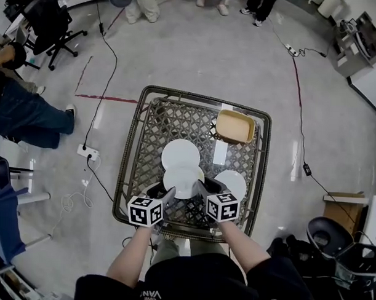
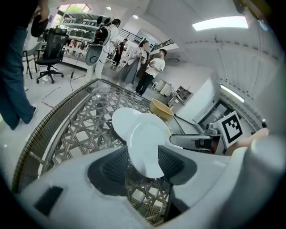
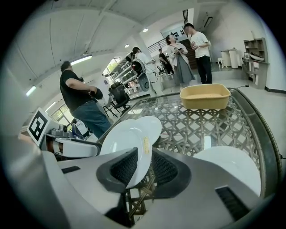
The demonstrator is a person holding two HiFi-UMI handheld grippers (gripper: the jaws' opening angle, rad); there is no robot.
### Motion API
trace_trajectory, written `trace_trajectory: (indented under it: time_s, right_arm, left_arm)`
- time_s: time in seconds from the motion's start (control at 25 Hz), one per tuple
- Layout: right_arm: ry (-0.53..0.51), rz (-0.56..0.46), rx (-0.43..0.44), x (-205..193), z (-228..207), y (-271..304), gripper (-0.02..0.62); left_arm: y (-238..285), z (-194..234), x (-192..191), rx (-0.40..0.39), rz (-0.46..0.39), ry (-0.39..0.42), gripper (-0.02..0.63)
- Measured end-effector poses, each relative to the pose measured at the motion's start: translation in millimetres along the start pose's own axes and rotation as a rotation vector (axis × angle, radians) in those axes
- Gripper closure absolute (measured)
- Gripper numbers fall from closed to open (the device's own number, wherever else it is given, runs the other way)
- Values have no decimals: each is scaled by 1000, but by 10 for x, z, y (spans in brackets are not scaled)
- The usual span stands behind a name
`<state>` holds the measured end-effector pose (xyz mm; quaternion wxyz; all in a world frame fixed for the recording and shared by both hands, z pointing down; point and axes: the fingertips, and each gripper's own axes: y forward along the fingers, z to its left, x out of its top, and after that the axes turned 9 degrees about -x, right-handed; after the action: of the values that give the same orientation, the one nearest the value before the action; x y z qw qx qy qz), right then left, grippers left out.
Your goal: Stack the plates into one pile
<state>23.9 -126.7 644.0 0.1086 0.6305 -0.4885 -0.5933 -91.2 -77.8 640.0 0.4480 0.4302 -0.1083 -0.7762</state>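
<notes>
A wicker table (image 1: 127,175) is standing on a grey floor. Over its near edge, one white plate (image 1: 183,180) is hanging tilted, overlapping a second plate (image 1: 180,153). In its own view, the left gripper (image 2: 143,163) is clamping the white plate's rim. The right gripper (image 3: 144,166) is pinching the opposite rim.

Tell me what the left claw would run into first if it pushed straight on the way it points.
Carrying its gripped plate, the left claw would probably first meet the far plate lying just ahead, though depth is uncertain.

Lattice table (image 1: 176,121): two plates (image 1: 180,153), yellow tub (image 1: 234,126)
</notes>
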Motion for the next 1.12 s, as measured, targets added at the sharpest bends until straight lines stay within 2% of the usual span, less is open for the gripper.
trace_trajectory:
  time_s: [0.36,0.84,1.12]
  right_arm:
    - [-34,-5,20,352,-70,360,494]
    - [-82,26,45,525,-76,789,483]
    - [-101,14,45,587,-79,819,453]
  left_arm:
    - [188,233,256,40,-17,-15,385]
    - [397,558,480,102,-37,-31,383]
    - [469,594,514,102,-16,-17,377]
